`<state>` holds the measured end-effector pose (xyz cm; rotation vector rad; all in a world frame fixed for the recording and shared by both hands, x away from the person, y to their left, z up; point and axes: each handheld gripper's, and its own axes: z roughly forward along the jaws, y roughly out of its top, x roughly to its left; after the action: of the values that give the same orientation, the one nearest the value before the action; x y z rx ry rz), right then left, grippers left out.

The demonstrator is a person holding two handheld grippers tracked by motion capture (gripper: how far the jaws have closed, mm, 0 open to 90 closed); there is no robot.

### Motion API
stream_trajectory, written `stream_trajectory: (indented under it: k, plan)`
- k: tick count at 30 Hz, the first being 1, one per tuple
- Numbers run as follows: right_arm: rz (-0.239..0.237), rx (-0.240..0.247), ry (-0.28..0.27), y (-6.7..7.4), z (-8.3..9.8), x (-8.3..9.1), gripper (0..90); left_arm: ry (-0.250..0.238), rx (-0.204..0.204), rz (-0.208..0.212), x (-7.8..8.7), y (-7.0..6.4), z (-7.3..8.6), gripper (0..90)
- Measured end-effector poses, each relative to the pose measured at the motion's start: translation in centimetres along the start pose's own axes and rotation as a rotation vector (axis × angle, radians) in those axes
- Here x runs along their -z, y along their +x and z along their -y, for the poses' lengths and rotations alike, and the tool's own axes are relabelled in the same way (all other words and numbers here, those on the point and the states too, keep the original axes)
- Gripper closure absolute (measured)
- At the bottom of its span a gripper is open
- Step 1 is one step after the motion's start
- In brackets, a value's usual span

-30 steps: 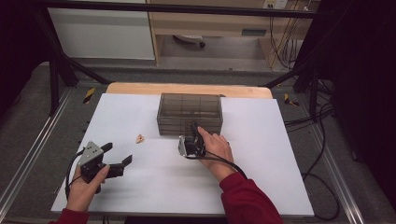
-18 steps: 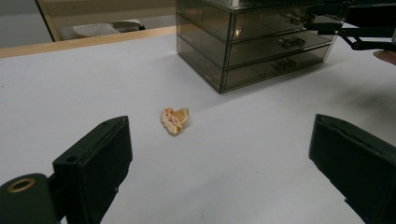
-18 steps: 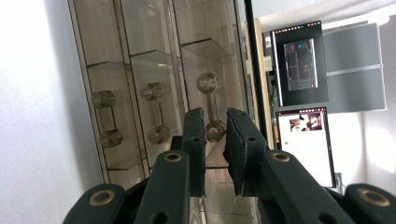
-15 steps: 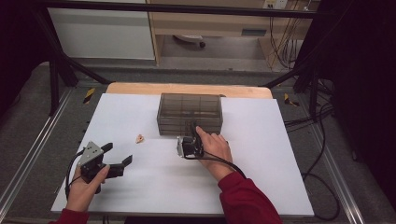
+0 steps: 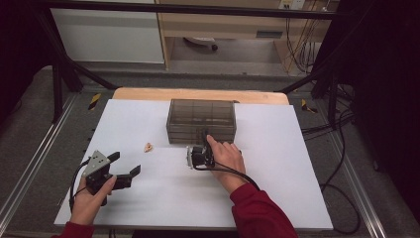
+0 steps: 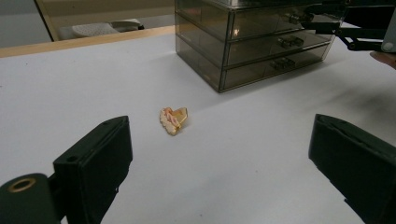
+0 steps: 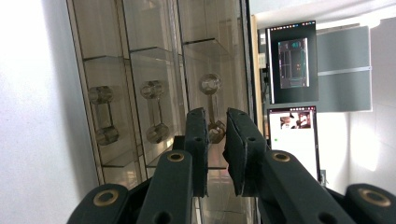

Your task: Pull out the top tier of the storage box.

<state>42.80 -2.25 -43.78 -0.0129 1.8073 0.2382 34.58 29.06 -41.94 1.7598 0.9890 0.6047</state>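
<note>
On the white table [image 5: 297,163] stands a smoky clear drawer cabinet [image 5: 200,119] with three drawers stacked one above another, set toward twelve o'clock from the table's middle in the high view. The right gripper [image 5: 204,140] lies rolled onto its side just at the cabinet's front, at about six o'clock from it, held by the person's right hand [image 5: 225,157] in a red sleeve. In the right gripper view the cabinet appears turned sideways, its three clear bar handles side by side, and the two black jaws stand nearly together around the end of the top drawer's handle [image 7: 212,105]; a narrow gap shows between the pads, and whether they press on the handle cannot be told. The left gripper [image 5: 125,167] rests well apart near the table's near left corner, at about eight o'clock from the cabinet, held in the left hand [image 5: 91,198], its jaws spread wide with nothing between them. A small yellow and pink trinket [image 6: 173,120] lies on the table between that gripper and the cabinet, at about eight o'clock from the cabinet's front corner, touching neither.
</note>
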Motion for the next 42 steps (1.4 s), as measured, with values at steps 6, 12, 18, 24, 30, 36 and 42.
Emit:
stream_trajectory:
  k: [6, 12, 18, 24, 30, 36, 42]
  plan:
    - [0.013, 0.025, 0.012, 0.2, -0.2, 0.0, 79.7, 0.001, 0.0, 0.0, 0.0, 0.0, 0.0, 6.4]
    - [0.018, 0.033, 0.032, 0.2, -0.4, 0.1, 80.1, 0.001, 0.0, 0.002, 0.0, 0.0, 0.0, 6.4]
    - [0.011, 0.029, 0.034, 0.2, -0.5, 0.4, 80.1, 0.001, 0.0, 0.003, 0.0, 0.0, 0.0, 6.4]
    - [0.007, 0.025, 0.033, 0.4, -0.5, 1.1, 80.1, 0.002, 0.003, 0.004, 0.0, 0.0, 0.0, 6.4]
    - [0.005, 0.012, 0.032, 0.6, -0.7, 2.2, 80.0, 0.002, -0.001, 0.003, 0.0, -0.1, 0.0, 6.4]
    - [0.009, 0.022, 0.028, 1.0, -1.0, 3.3, 80.0, 0.005, -0.003, 0.004, 0.0, -0.1, 0.0, 6.4]
    - [0.006, 0.002, 0.01, 1.0, -0.7, 3.6, 79.8, 0.008, -0.004, 0.006, -0.1, -0.1, 0.0, 6.4]
